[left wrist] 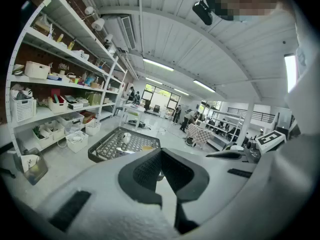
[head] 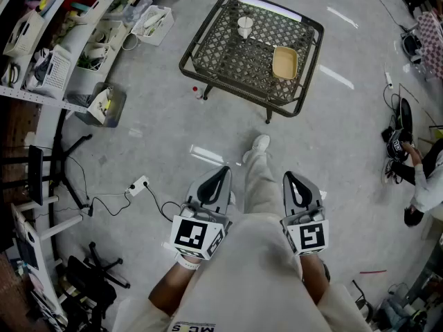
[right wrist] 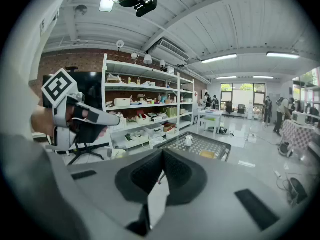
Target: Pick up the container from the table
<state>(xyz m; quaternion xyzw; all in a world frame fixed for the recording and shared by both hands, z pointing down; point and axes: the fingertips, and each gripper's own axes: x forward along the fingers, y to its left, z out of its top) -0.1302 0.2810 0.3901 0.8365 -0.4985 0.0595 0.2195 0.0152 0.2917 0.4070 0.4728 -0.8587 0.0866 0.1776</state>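
A tan rectangular container [head: 284,62] lies on the dark lattice-top table [head: 239,90], far ahead on the floor. It also shows small in the left gripper view as the container [left wrist: 147,147] and in the right gripper view as the container [right wrist: 206,154]. A white cup [head: 245,26] stands behind it on the same table. My left gripper [head: 220,173] and right gripper [head: 291,180] are held close to my body, well short of the table. Each is shut with nothing between its jaws, as seen at the left gripper [left wrist: 161,156] and the right gripper [right wrist: 162,156].
Shelves with bins [head: 55,54] line the left side. A power strip and cable [head: 138,183] lie on the floor, with an office chair base [head: 90,275] behind. My leg and shoe [head: 259,144] point at the table. A person [head: 422,178] crouches at the right.
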